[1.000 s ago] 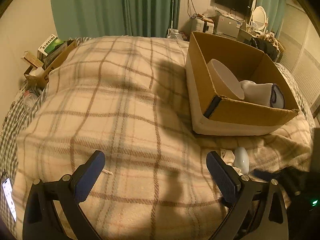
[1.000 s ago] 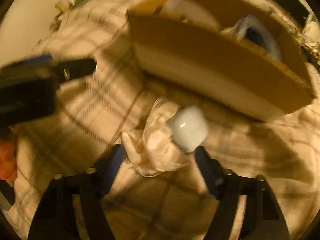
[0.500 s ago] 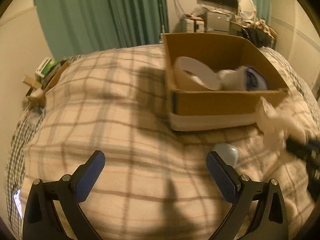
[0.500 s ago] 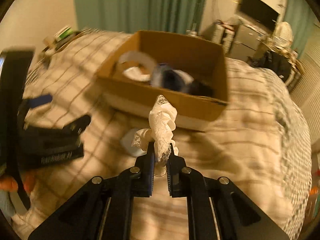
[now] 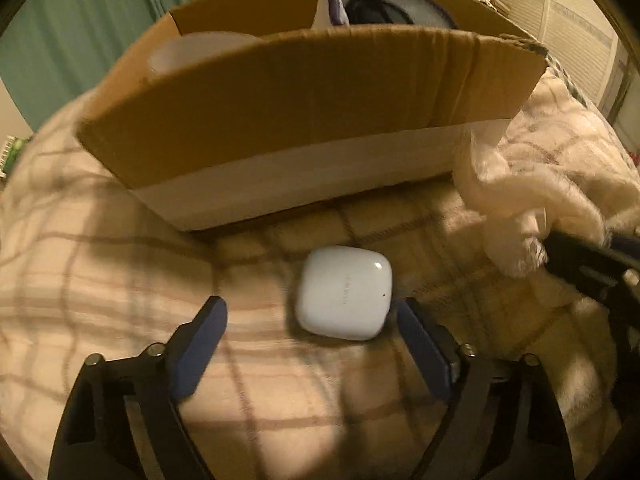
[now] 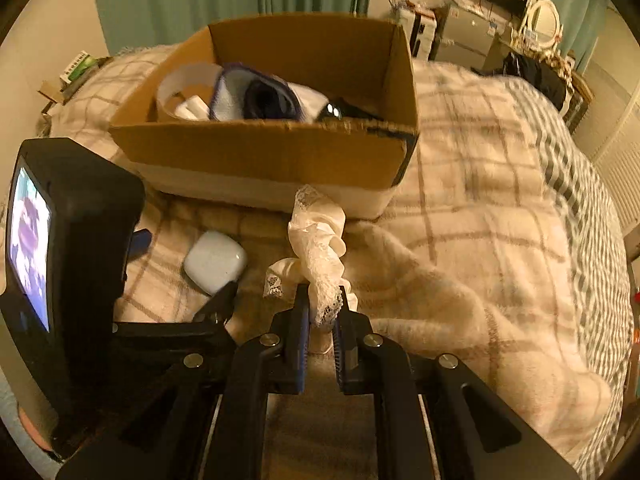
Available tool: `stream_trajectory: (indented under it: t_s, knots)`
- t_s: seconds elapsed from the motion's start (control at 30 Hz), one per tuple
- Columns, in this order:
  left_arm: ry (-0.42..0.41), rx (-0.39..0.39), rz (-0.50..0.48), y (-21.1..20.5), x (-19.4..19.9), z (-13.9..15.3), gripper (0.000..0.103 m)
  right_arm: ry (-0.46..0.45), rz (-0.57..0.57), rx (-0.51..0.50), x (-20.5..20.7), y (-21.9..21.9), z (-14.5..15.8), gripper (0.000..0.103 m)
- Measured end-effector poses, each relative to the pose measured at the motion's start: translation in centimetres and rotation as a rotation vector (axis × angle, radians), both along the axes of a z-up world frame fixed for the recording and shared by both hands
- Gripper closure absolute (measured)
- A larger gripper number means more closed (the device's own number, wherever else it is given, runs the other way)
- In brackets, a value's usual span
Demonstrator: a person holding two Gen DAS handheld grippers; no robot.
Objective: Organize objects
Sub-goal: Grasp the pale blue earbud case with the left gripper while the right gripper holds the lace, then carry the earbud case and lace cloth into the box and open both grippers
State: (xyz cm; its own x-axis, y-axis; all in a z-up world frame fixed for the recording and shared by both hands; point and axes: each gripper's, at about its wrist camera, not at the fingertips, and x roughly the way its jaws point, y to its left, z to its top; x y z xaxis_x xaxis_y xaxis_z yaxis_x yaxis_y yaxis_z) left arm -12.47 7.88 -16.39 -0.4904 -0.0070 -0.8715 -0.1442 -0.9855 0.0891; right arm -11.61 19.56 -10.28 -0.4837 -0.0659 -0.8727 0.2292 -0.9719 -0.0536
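A white earbuds case [image 5: 343,292] lies on the plaid blanket in front of a cardboard box [image 5: 304,108]. My left gripper [image 5: 310,332] is open, low over the bed, its fingers on either side of the case without touching it. My right gripper [image 6: 321,312] is shut on a white lace scrunchie [image 6: 318,248] and holds it just in front of the box [image 6: 264,148]. The case also shows in the right wrist view [image 6: 214,261], left of the scrunchie. In the left wrist view the scrunchie [image 5: 516,208] hangs at the right.
The box holds a white tape roll [image 6: 180,92], a purple-edged slipper [image 6: 256,96] and a dark object [image 6: 344,110]. The plaid blanket [image 6: 480,208] is bunched to the right. The left gripper's body with its screen [image 6: 60,248] fills the left of the right wrist view.
My left gripper has moved forward and down until its fingers flank the earbuds case. My right gripper, which closed on the scrunchie and lifted it, now holds it lower and nearer the box.
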Motion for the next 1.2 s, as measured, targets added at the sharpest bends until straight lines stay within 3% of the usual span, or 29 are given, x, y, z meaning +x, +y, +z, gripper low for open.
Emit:
stream_trajectory:
  t_s: [0.07,0.17,0.4,0.87,1.0,1.2]
  knots:
    - [-0.008,0.033,-0.010,0.0,-0.4,-0.3,0.022,-0.019,-0.006,-0.004,-0.3,0.1,-0.5,0.094]
    - [-0.052,0.088,-0.037,0.0,-0.7,-0.9,0.052,-0.024,-0.007,-0.009,-0.4,0.1,-0.5,0.094]
    - [-0.034,0.124,-0.019,-0.6,0.5,0.4,0.052,-0.011,-0.008,-0.027,0.2,0.5,-0.1,0.094]
    - [0.059,0.180,0.064,-3.6,5.0,6.7,0.052,0.073,0.035,-0.050,4.5,-0.6,3.3,0.094]
    - [0.073,0.191,0.076,-4.0,5.6,8.2,0.052,0.110,0.036,-0.044,5.8,-0.7,5.1,0.094]
    - [0.181,0.204,0.031,-3.5,6.3,13.5,0.052,0.205,0.053,-0.043,7.1,-0.9,10.0,0.094]
